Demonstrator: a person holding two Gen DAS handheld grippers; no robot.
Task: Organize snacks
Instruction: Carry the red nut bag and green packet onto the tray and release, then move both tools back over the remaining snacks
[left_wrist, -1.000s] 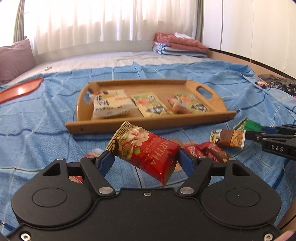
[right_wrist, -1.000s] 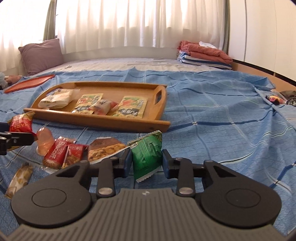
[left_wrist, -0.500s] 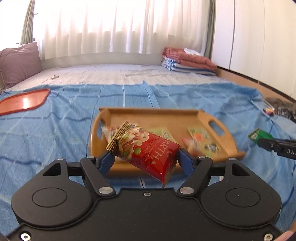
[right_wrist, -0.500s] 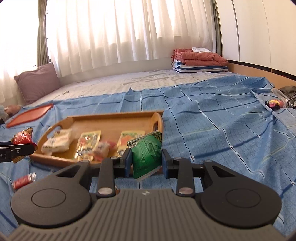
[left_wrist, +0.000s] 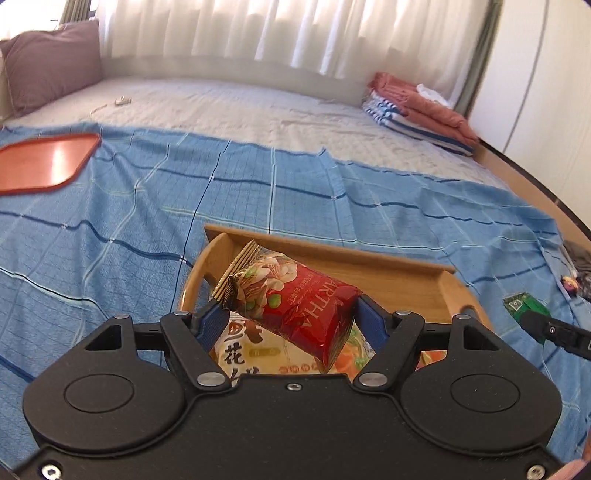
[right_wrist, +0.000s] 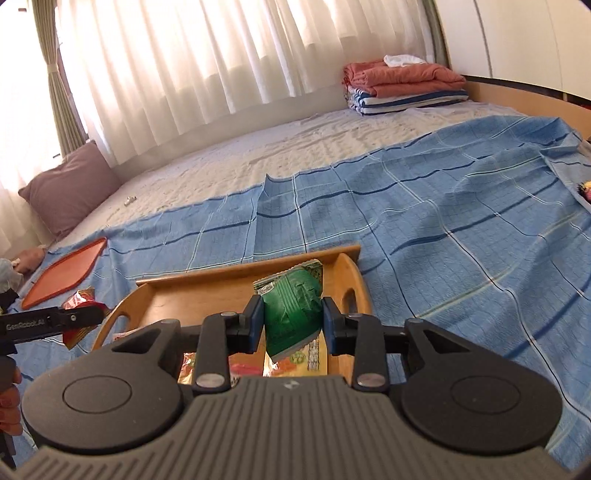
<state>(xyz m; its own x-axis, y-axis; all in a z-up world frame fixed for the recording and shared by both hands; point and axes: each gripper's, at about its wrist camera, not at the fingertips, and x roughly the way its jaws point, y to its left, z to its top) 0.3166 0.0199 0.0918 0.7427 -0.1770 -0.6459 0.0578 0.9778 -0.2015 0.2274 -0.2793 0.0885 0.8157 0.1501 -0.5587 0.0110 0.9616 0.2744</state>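
My left gripper (left_wrist: 291, 317) is shut on a red nut snack packet (left_wrist: 295, 306) and holds it above the left end of the wooden tray (left_wrist: 369, 266). A white packet with black characters (left_wrist: 240, 354) lies in the tray below it. My right gripper (right_wrist: 291, 321) is shut on a green snack packet (right_wrist: 291, 314) above the right end of the tray (right_wrist: 207, 291). Orange and yellow packets (right_wrist: 295, 358) lie in the tray under it. The left gripper with its red packet also shows at the left of the right wrist view (right_wrist: 79, 317).
A red flat tray (left_wrist: 44, 162) lies on the blue checked blanket (left_wrist: 147, 206) at the far left. A purple pillow (left_wrist: 48, 62) is at the back left. Folded blankets (left_wrist: 417, 110) are stacked at the back right. Small items (left_wrist: 576, 273) lie at the right edge.
Both grippers have lifted their packets off the blanket and moved forward over the tray. The loose snacks on the blanket have dropped out of view.
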